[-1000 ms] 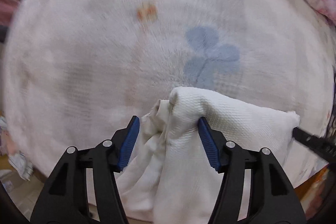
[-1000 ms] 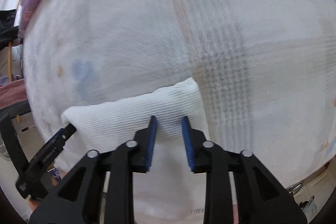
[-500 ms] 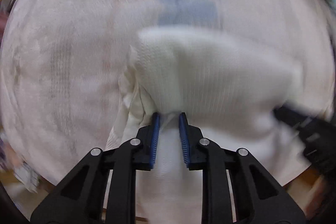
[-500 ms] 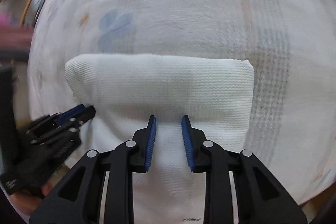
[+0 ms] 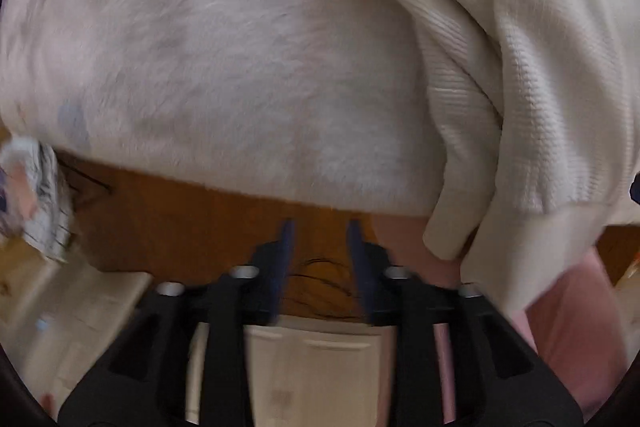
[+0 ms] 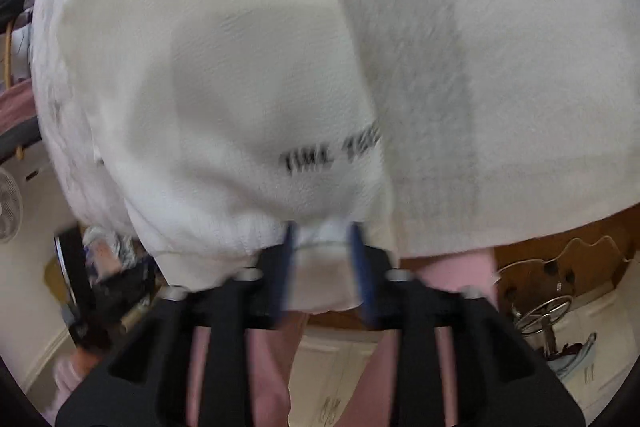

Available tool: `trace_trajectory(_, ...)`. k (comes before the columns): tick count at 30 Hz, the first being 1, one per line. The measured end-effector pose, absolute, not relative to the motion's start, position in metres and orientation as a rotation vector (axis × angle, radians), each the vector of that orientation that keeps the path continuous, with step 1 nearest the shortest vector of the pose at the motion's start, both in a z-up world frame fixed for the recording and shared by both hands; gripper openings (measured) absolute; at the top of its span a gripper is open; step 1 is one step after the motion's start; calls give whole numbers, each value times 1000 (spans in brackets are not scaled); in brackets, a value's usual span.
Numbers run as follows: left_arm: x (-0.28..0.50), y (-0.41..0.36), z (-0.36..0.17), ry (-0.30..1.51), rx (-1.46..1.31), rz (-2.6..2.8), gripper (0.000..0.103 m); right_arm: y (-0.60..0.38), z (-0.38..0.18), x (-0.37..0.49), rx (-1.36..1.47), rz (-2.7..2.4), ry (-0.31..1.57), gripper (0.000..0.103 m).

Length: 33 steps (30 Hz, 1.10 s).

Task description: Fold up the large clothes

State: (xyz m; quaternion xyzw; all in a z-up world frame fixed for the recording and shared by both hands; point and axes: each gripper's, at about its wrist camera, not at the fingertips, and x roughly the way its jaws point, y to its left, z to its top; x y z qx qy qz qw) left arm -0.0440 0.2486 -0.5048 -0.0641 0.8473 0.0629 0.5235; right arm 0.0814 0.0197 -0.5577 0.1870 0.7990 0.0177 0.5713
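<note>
A cream-white knit garment [image 6: 224, 75] with black lettering lies on the fuzzy pale blanket [image 6: 500, 27], its ribbed hem hanging over the near edge. In the left wrist view the garment [image 5: 532, 75] lies at the right with a sleeve cuff drooping over the edge. My left gripper [image 5: 320, 231] has its jaws a little apart, empty, off the blanket's edge and left of the garment. My right gripper [image 6: 322, 235] has its jaws a little apart with the hem between them; the frame is blurred.
The blanket [image 5: 224, 59] covers a brown wooden bed frame [image 5: 192, 219]. Pink fabric [image 5: 568, 323] hangs below at the right. Patterned cloth [image 5: 36, 199] lies at the left. A fan [image 6: 8, 205] and clutter stand on the pale floor [image 6: 592, 327].
Both grippers have pulled back toward the bed's near edge. The left gripper has let go of the garment and sits to its left. The garment now lies spread with lettering showing.
</note>
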Motion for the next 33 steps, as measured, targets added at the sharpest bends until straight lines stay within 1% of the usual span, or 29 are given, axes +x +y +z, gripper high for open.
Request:
trace_trajectory(1,-42,255,-496,1996,-185,157,62,18,-545,91,428,48,1813,75)
trace_trajectory(2,-33,263,-486,1947,-226,142,62,15,-534,97,424,67,1762,86)
trace_trajectory(3,-23,268,-479,1905,-251,130,68,14,-525,105,413,86,1719,88)
trace_trajectory(4,-13,271,-473,1863,-266,121,78,13,-521,111,396,93,1703,90)
trace_trajectory(5,2,275,-466,1800,-275,107,81,11,-519,116,383,91,1703,93)
trace_trajectory(7,24,280,-461,1729,-293,66,82,4,-523,125,371,79,1707,93)
trace_trajectory(9,48,283,-464,1693,-342,-12,87,-5,-523,132,395,78,1692,93)
trace_trajectory(12,87,287,-470,1615,-382,-147,91,-17,-529,137,436,91,1706,93)
trace_trajectory(14,113,294,-487,1617,-375,-176,91,-28,-532,135,449,105,1714,93)
trace_trajectory(17,148,318,-515,1632,-484,-236,91,-30,-538,145,481,161,1737,94)
trace_trajectory(19,159,325,-536,1634,-637,-350,91,-35,-548,151,484,184,1753,94)
trace_trajectory(20,164,325,-551,1678,-721,-411,91,-34,-557,154,473,189,1771,94)
trace_trajectory(21,167,326,-566,1718,-769,-449,91,-33,-564,156,460,187,1792,94)
trace_trajectory(22,166,322,-576,1736,-793,-478,96,-31,-575,159,448,187,1829,94)
trace_trajectory(23,164,322,-575,1719,-795,-500,98,-30,-582,161,465,202,1850,95)
trace_trajectory(26,154,331,-582,1695,-854,-570,98,-31,-594,167,492,241,1872,97)
trace_trajectory(27,146,334,-583,1690,-912,-611,98,-34,-597,168,512,260,1884,97)
trace_trajectory(28,130,328,-570,1692,-966,-660,98,-34,-598,170,542,276,1893,97)
trace_trajectory(29,126,330,-570,1692,-1006,-702,98,-36,-599,171,625,311,1897,97)
trace_trajectory(30,127,336,-568,1688,-1011,-718,98,-38,-603,171,775,364,1892,97)
trace_trajectory(31,127,339,-570,1689,-1035,-726,98,-38,-607,172,856,369,1892,97)
trace_trajectory(33,131,326,-577,1694,-1106,-723,98,-32,-619,177,845,270,1906,97)
